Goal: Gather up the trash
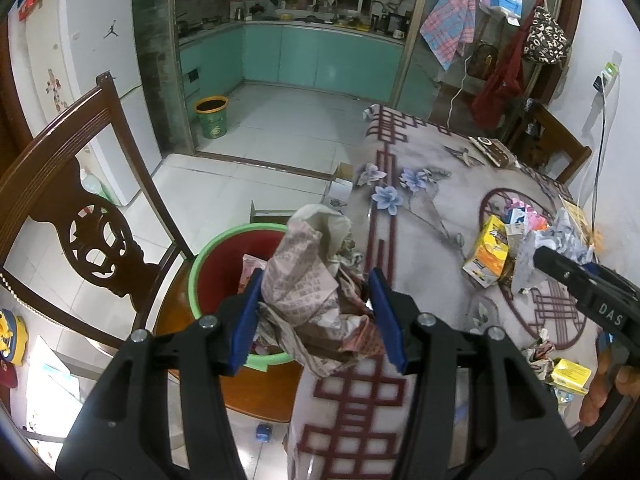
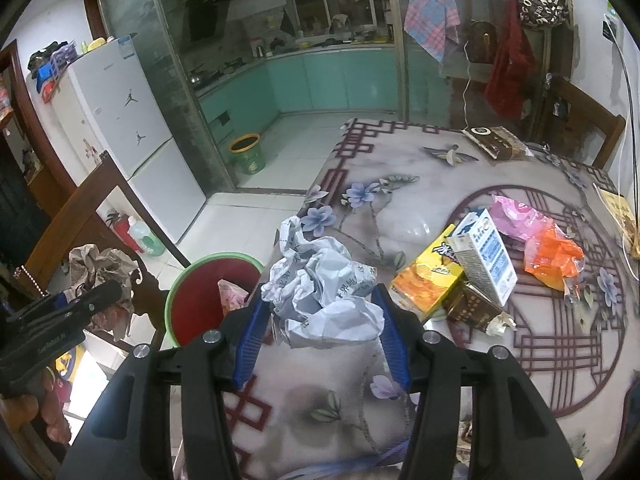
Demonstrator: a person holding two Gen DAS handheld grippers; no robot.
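Observation:
My left gripper (image 1: 316, 280) is shut on a crumpled brownish newspaper wad (image 1: 308, 272), held over the near rim of a red bin with a green rim (image 1: 200, 264). The bin stands on a wooden chair seat beside the table and has pink trash inside. My right gripper (image 2: 320, 300) is shut on a crumpled grey-white paper wad (image 2: 324, 292), above the table's left edge, just right of the bin (image 2: 176, 292). Each gripper shows in the other's view: the right one (image 1: 580, 280) with its grey paper, the left one (image 2: 60, 320) with its brown paper.
On the patterned tablecloth (image 2: 360, 392) lie a yellow box (image 2: 428, 280), a blue-white carton (image 2: 488, 256), a brown box (image 2: 472, 308), and pink (image 2: 520, 216) and orange bags (image 2: 552, 256). A carved chair back (image 1: 80, 216) rises left of the bin. A green bucket (image 1: 212, 118) stands on the kitchen floor.

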